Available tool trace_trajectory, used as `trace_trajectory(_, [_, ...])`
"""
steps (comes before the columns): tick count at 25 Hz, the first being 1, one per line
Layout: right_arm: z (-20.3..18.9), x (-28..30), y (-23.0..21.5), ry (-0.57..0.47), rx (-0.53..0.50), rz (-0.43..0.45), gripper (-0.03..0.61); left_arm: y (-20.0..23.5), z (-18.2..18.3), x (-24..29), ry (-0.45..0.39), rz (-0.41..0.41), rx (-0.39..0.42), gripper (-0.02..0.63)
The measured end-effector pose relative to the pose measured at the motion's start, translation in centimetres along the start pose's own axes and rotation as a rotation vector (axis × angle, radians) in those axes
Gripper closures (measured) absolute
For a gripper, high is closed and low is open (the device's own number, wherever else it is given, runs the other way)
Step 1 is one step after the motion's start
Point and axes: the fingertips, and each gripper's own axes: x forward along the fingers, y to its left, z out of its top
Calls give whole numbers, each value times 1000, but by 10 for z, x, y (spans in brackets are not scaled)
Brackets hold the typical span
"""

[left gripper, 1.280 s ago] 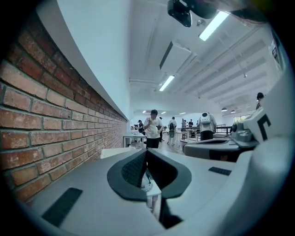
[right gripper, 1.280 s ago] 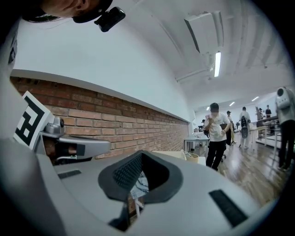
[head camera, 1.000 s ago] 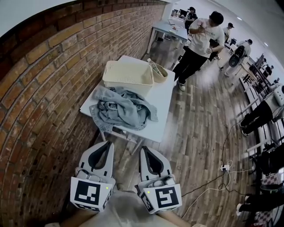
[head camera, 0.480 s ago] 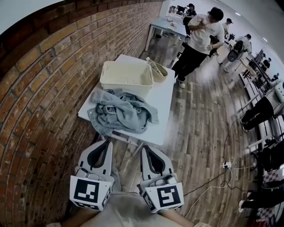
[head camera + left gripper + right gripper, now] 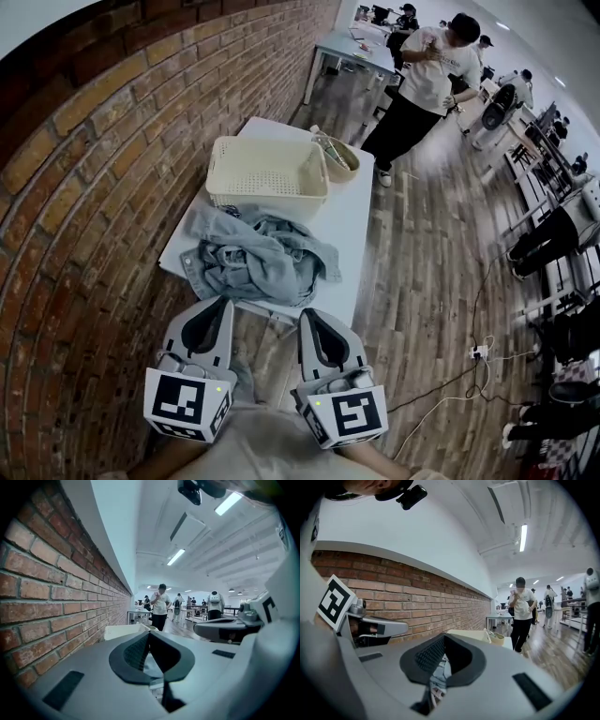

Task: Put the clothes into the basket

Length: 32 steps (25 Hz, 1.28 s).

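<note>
Closest in, the left hand-held gripper (image 5: 222, 306) and the right hand-held gripper (image 5: 308, 317) sit side by side near the person's body, short of the desk's near edge. Each has its jaws pressed together with nothing between them (each gripper's own view shows the dark pads meeting at the tips). Both point toward the desk (image 5: 352, 230), a white one standing along the brick wall (image 5: 84, 187).

On the near half of the desk lie the clothes (image 5: 258, 258), a crumpled heap of pale blue denim, spread across the top and outside the basket. Their far edge lies up against the near wall of the basket (image 5: 272, 203), a cream plastic one with a perforated bottom, standing upright at the desk's far end by the wall. Just beside it, on the aisle side, sits a small woven bowl (image 5: 339, 155) with some items in it (too small to tell).

Beyond, on the wooden floor (image 5: 431, 281), a person in a white T-shirt (image 5: 431, 75) stands near another desk (image 5: 352, 47).
</note>
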Motion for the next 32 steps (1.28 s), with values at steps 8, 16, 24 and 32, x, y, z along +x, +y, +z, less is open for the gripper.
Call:
trace_trajectory(8, [8,62,-16,32,8,-25,572,33,11,60,31,-54,1,605])
trace_trajectory(16, [9,109,-20,75,18,-40,572,64,5,99,93,-98,-11,605])
trace_trajectory(24, [-4,138,-38,111,40,-85,572,84,-14,128,157,-129,-29,604])
trace_trajectory(32, [-16,167,-45,129,83,-114,572,102,-37,154,231,-180,-63,604])
